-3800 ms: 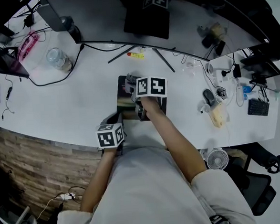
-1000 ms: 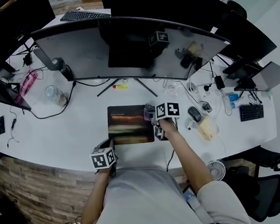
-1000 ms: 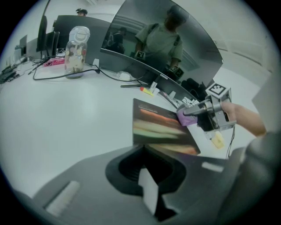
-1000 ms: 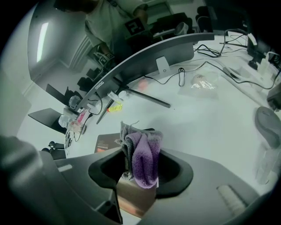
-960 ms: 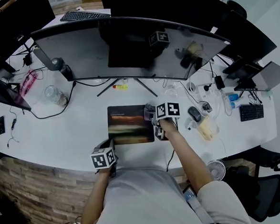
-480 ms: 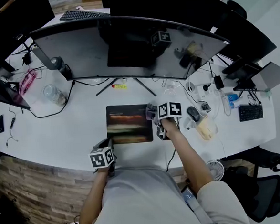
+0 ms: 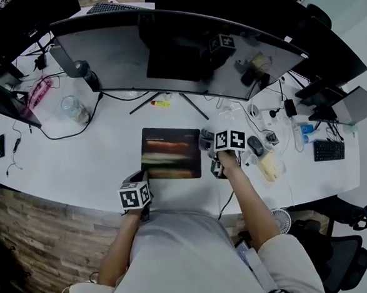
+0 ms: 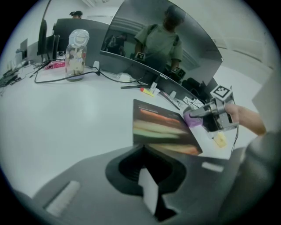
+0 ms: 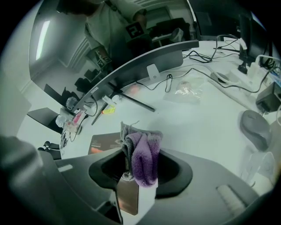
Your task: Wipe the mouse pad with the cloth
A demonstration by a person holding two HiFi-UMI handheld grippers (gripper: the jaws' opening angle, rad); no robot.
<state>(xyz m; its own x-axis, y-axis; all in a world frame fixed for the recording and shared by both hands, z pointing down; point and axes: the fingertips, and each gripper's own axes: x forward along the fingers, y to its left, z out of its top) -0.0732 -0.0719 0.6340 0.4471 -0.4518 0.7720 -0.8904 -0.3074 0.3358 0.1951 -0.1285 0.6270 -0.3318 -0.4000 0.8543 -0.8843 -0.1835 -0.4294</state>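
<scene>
White worktop (image 7: 78, 162) under curved monitor (image 7: 183, 49); mouse pad (image 7: 170, 153) flat at centre. Right tongs (image 9: 135, 182) clamp soft, light purple cloth (image 9: 142, 154) by bunched fold, beside pad's right edge. Left tongs (image 8: 148, 191) closed, empty.

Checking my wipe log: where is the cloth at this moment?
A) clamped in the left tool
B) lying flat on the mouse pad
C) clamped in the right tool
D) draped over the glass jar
C: the right gripper view shows the purple-grey cloth pinched between the jaws of the right tool, which is just off the right edge of the mouse pad.
</scene>
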